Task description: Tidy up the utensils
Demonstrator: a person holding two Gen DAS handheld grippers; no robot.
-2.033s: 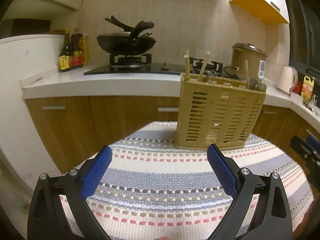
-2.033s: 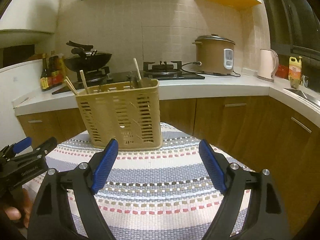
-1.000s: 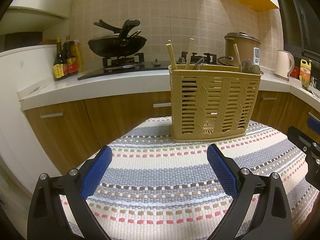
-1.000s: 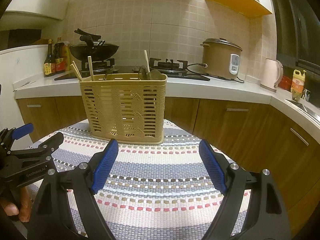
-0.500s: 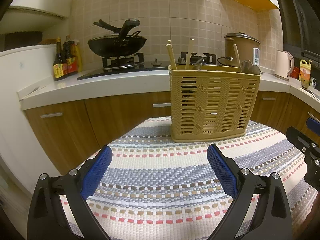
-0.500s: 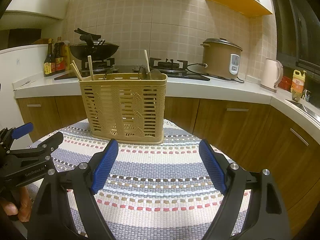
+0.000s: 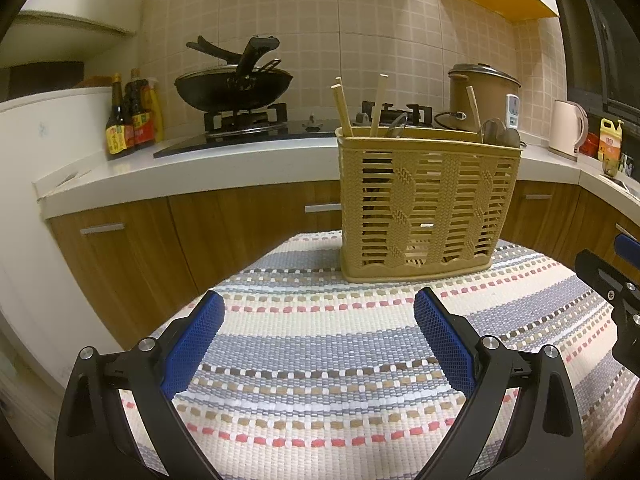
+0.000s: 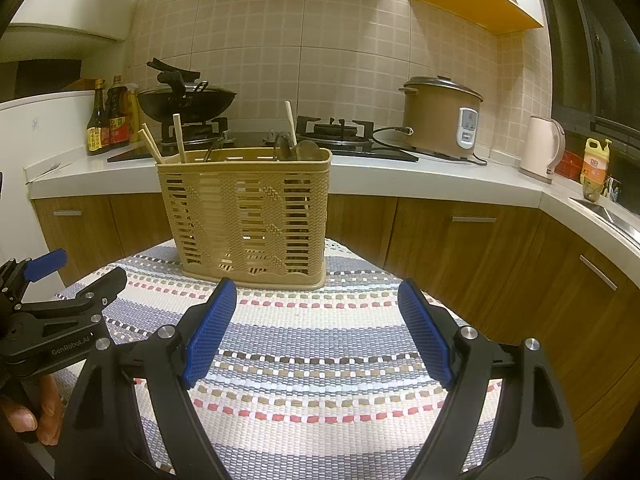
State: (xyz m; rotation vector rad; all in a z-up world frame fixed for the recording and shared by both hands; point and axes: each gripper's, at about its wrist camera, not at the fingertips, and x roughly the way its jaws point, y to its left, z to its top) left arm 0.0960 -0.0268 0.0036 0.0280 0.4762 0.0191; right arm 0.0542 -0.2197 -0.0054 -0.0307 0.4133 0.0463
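Note:
A tan slatted utensil basket (image 7: 428, 204) (image 8: 248, 216) stands upright at the far end of a striped woven mat (image 7: 328, 360) (image 8: 320, 344). Wooden chopsticks (image 7: 344, 106) (image 8: 178, 138) stick up from its left part, and spoons (image 7: 498, 134) (image 8: 292, 148) lean in its right part. My left gripper (image 7: 319, 320) is open above the mat, short of the basket, with nothing between its blue pads. My right gripper (image 8: 316, 306) is open too, just in front of the basket's base, and empty. In the right wrist view the left gripper (image 8: 66, 280) shows at the left edge, held by a hand (image 8: 28, 412).
Behind the mat runs a white counter (image 7: 200, 168) over wooden cabinets (image 8: 472, 248). On it stand sauce bottles (image 7: 132, 120), a black wok on the stove (image 7: 234, 86), a rice cooker (image 8: 440, 116), a kettle (image 8: 544, 148) and a yellow bottle (image 8: 596, 160).
Earlier both views swung and the basket shifted in frame; over the last half second nothing has moved. Both grippers stay open and empty.

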